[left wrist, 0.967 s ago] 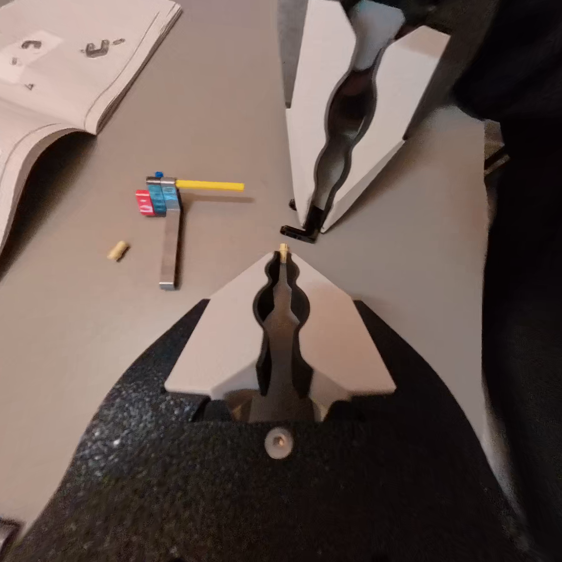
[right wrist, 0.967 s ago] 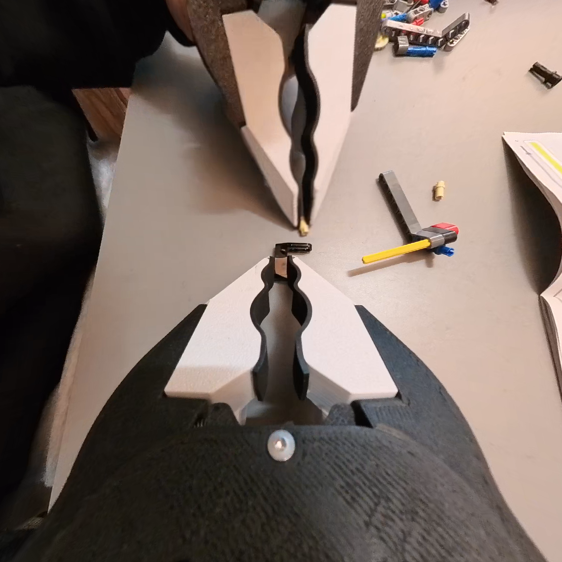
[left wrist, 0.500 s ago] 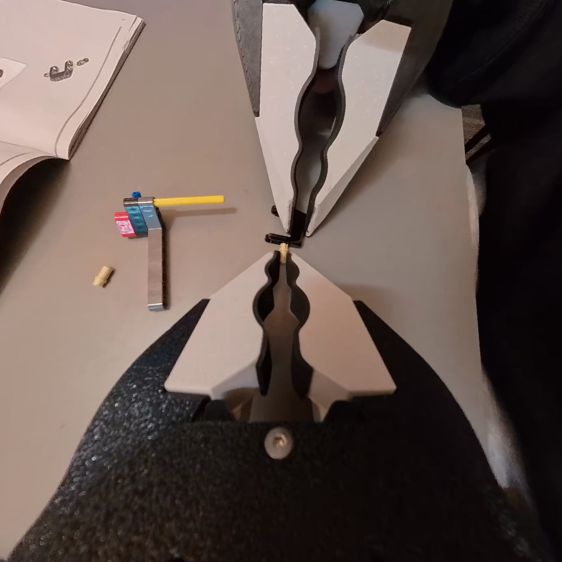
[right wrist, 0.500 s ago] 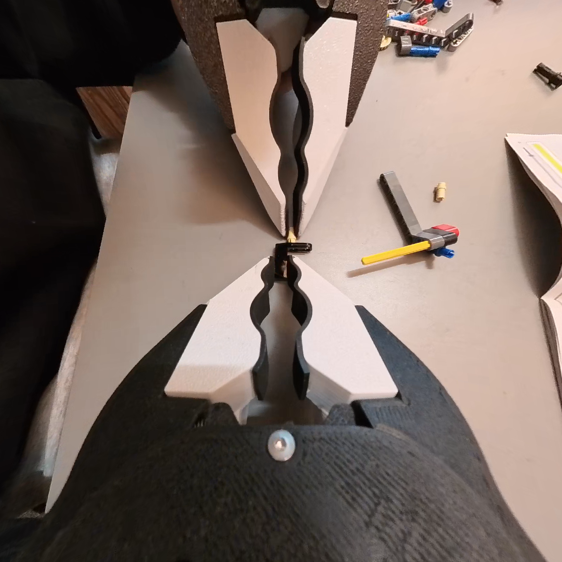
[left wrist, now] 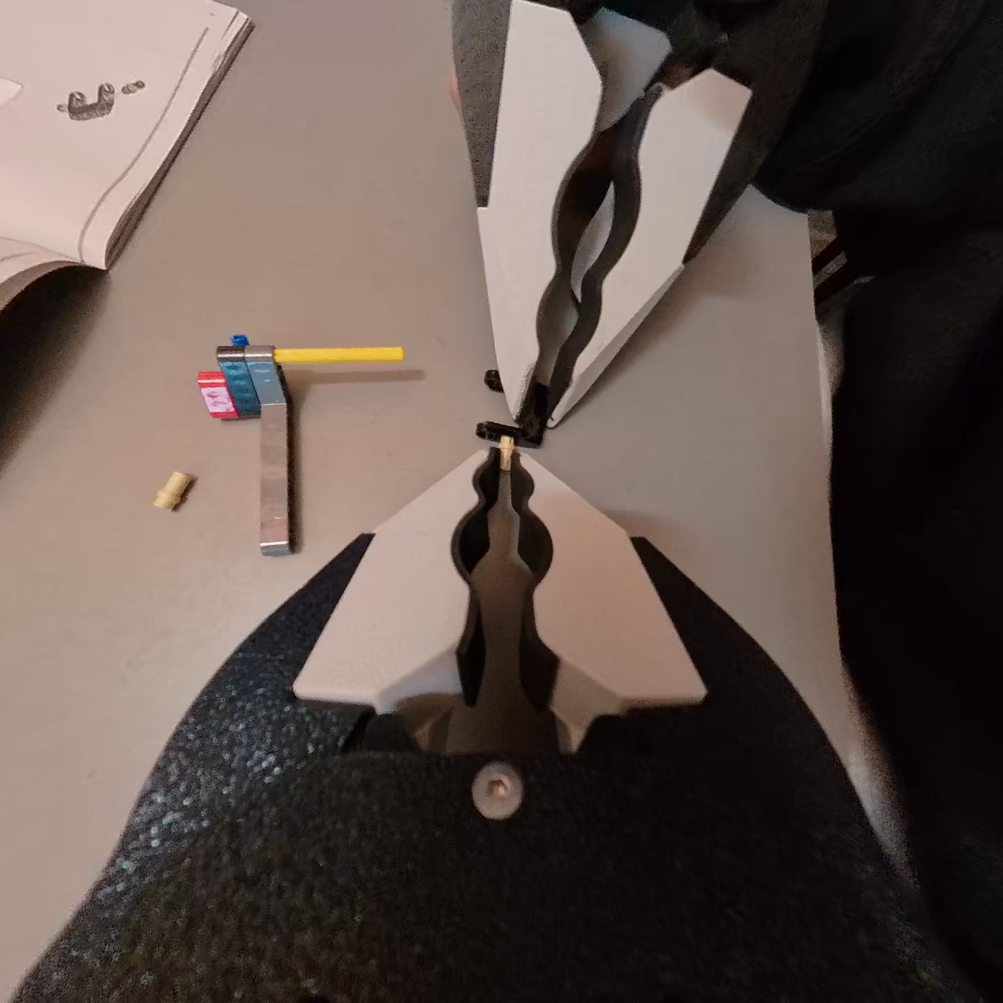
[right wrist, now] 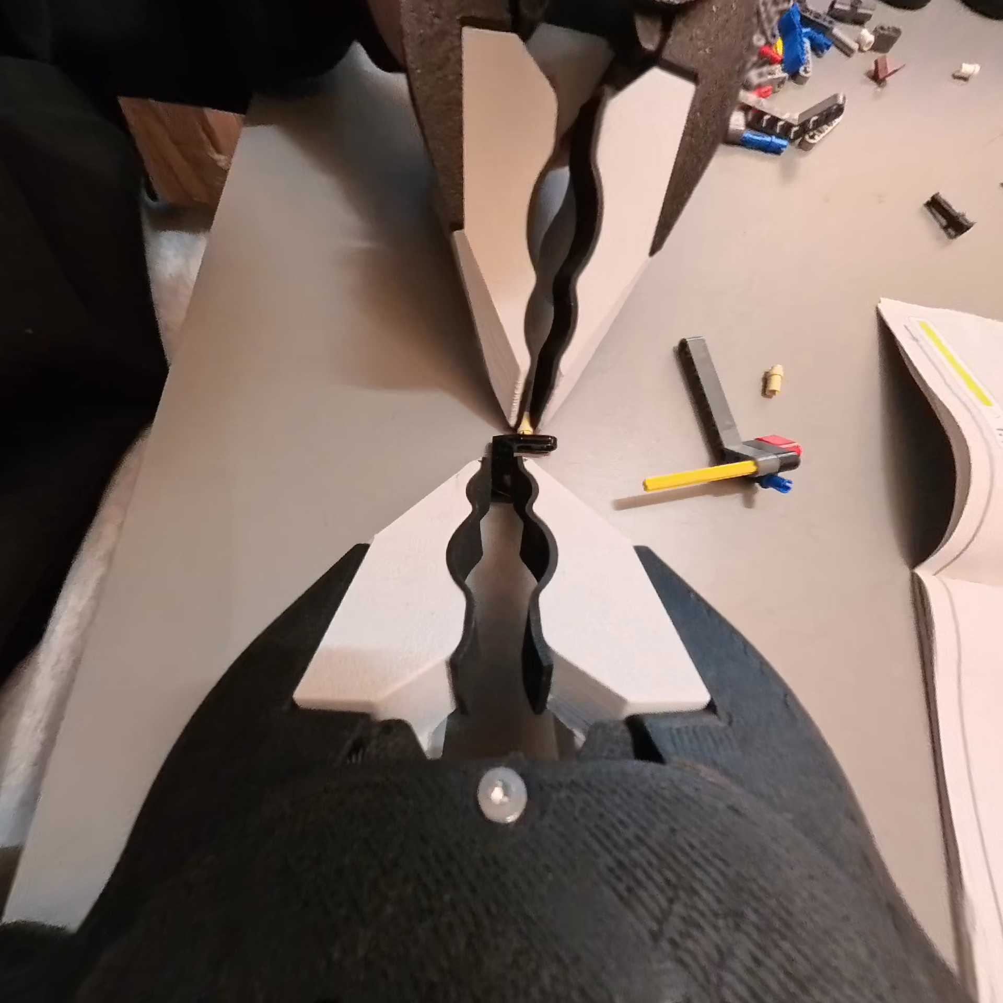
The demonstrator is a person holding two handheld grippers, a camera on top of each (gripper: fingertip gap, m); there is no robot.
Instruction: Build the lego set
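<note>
My left gripper (left wrist: 506, 461) is shut on a small tan pin (left wrist: 505, 449) at its tips. My right gripper (right wrist: 506, 480) is shut on a black L-shaped connector (right wrist: 518, 448). The two grippers meet tip to tip above the grey table. The tan pin (right wrist: 525, 429) touches the connector's crossbar (left wrist: 502, 430). In the left wrist view the right gripper (left wrist: 543, 412) comes down from the top; in the right wrist view the left gripper (right wrist: 529, 420) does the same. A small assembly lies on the table: a grey beam (left wrist: 275, 477), a yellow axle (left wrist: 339, 355), red and blue parts (left wrist: 228, 393).
A loose tan pin (left wrist: 173, 490) lies next to the assembly (right wrist: 727, 434). An open instruction booklet (left wrist: 81, 135) lies at the left, also in the right wrist view (right wrist: 966, 488). A pile of loose parts (right wrist: 792, 81) and a black piece (right wrist: 948, 215) lie far off. The table edge (right wrist: 179, 380) is close. The grippers are tip to tip, or close to it. Both grippers' tips are roughly 25 cm from the black piece (right wrist: 948, 215).
The two grippers have closed the gap between them. The tan pin now touches the black connector; one second ago they were apart.
</note>
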